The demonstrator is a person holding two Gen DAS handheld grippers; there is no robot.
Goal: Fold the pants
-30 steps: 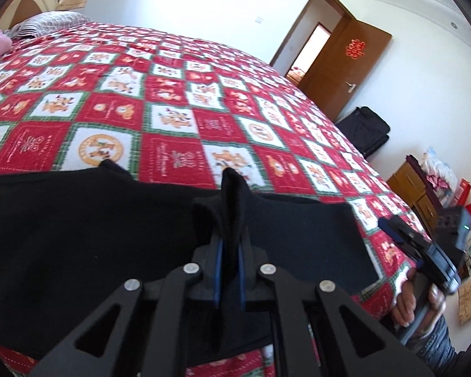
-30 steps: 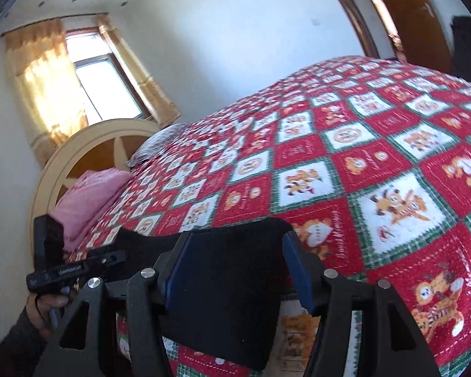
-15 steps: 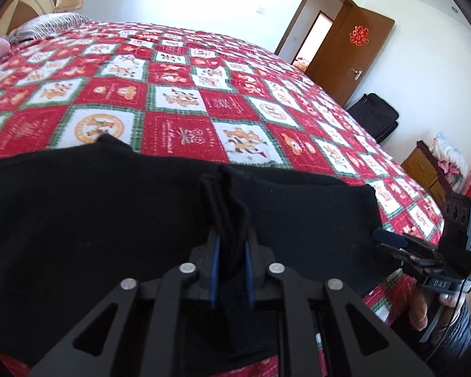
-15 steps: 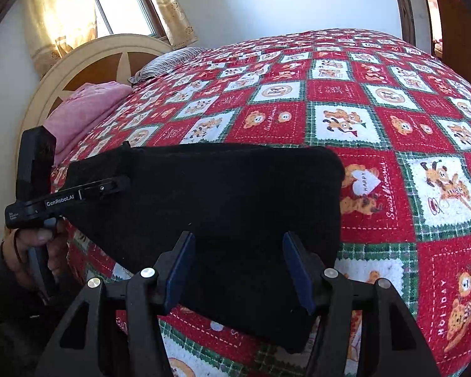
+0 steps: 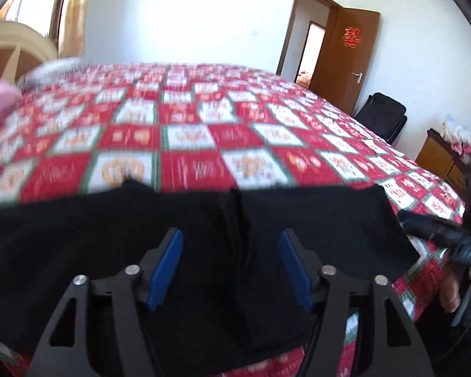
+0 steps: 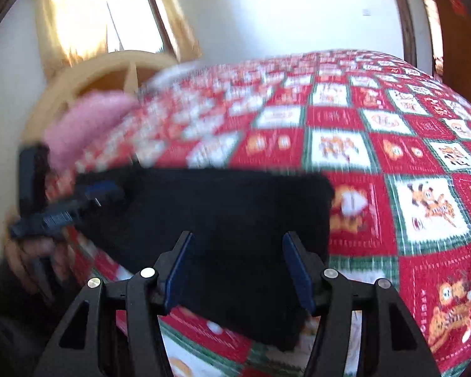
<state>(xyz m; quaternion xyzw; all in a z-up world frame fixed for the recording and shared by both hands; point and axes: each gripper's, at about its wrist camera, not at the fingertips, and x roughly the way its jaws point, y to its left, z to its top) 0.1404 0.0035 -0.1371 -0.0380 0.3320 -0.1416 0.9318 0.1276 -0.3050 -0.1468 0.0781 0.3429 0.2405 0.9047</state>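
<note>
Black pants (image 5: 204,235) lie folded flat at the near edge of a bed's red checked quilt (image 5: 188,138). The left gripper (image 5: 230,267) is opening, pads clear of the cloth. The right gripper (image 6: 238,267) hovers spread, holding nothing.

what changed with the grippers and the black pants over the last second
The left gripper has let go: a second ago its blue pads pinched a raised fold of the black pants; now its jaws are opening and the fold has dropped flat on the red checked bedspread. The right gripper stayed open over the pants' other end, gripping nothing. The pants remain on the bed's near edge.
</note>
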